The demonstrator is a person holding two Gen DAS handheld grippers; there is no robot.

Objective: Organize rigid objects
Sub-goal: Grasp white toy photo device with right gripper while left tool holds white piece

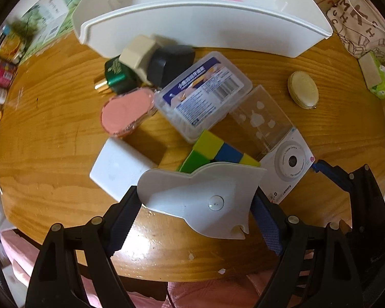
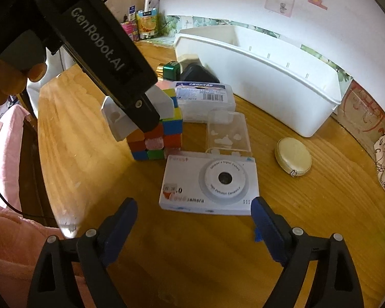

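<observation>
My left gripper (image 1: 195,213) is shut on a white moulded plastic piece (image 1: 200,197), held just above the colour cube (image 1: 218,151). In the right wrist view one left finger (image 2: 143,113) and that white piece (image 2: 118,123) hang over the cube (image 2: 161,138). My right gripper (image 2: 193,205) is open, low over the table. A white toy camera (image 2: 210,182) lies flat just ahead of its tips, with the right pad close to the camera's corner. The long white bin (image 2: 269,77) stands at the back.
A labelled clear box (image 1: 205,89), a clear case (image 1: 264,120), a pink round lid (image 1: 125,113), a white block (image 1: 118,169), a green bottle (image 1: 113,77) and two plug adapters crowd the middle. A beige oval case (image 2: 292,156) lies alone on the right. The table edge is near.
</observation>
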